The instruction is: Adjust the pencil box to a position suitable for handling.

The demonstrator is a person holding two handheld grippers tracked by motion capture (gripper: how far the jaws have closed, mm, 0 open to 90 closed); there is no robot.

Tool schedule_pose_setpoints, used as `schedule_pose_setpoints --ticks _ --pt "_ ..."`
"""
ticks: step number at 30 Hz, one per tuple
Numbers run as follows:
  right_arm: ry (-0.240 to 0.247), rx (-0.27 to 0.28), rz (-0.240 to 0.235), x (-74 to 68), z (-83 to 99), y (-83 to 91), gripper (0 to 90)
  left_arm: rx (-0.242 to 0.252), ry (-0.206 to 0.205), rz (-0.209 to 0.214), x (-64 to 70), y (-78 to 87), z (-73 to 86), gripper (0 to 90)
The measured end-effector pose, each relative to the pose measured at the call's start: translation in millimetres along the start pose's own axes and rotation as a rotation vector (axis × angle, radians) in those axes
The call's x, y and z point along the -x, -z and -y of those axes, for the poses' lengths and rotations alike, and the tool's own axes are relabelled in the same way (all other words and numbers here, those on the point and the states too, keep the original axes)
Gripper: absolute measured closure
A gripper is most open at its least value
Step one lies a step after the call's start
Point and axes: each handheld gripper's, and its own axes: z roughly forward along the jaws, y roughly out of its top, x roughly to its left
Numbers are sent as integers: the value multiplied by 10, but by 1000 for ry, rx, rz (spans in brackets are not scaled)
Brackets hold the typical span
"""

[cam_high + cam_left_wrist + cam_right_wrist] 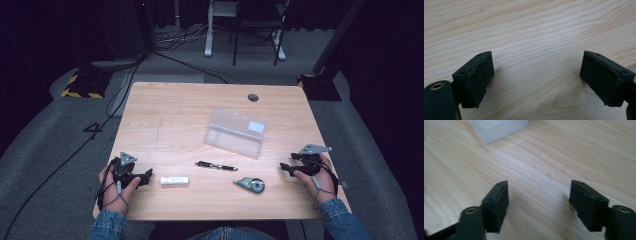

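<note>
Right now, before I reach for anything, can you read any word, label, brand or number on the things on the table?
No text can be read.
White tube: no print can be made out; too small.
Clear plastic case: a white label at one corner, too blurred to read.
Correction tape dispenser: any marking is too small to read.
Pen: any print is too small to tell.
Floor at far left: yellow-black hazard stripes, no words.

Desk (165,107): far-left half bare wood, free passage. Between the grippers a front row blocks the straight path: white tube (174,180) just beside left gripper (146,176), pen (216,166) mid-desk, tape dispenser (250,184) near right gripper (284,167). Clear box (235,132) stands behind the pen. Bare wood between both grippers' jaws.
</note>
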Motion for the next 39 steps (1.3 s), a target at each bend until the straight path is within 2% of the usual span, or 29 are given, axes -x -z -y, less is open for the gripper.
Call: schedule_pose_setpoints --ticks 4,8,13,22,31,39 --pt "25 40 -19 -50 -66 23 380 6 -7 -6 6 19 17 160" --pt "60 89 -48 -142 -212 49 425 8 -2 -6 18 49 50 163" --pt "90 103 -98 -248 -373 -10 440 8 -8 -2 22 78 83 162" --pt "144 97 -192 -430 -674 -283 491 8 -10 5 17 88 94 160" --pt "203 74 -222 -560 -893 -597 583 7 -10 9 16 87 94 156" --pt "223 57 -252 -657 -1015 -829 627 6 -11 9 16 87 94 156"
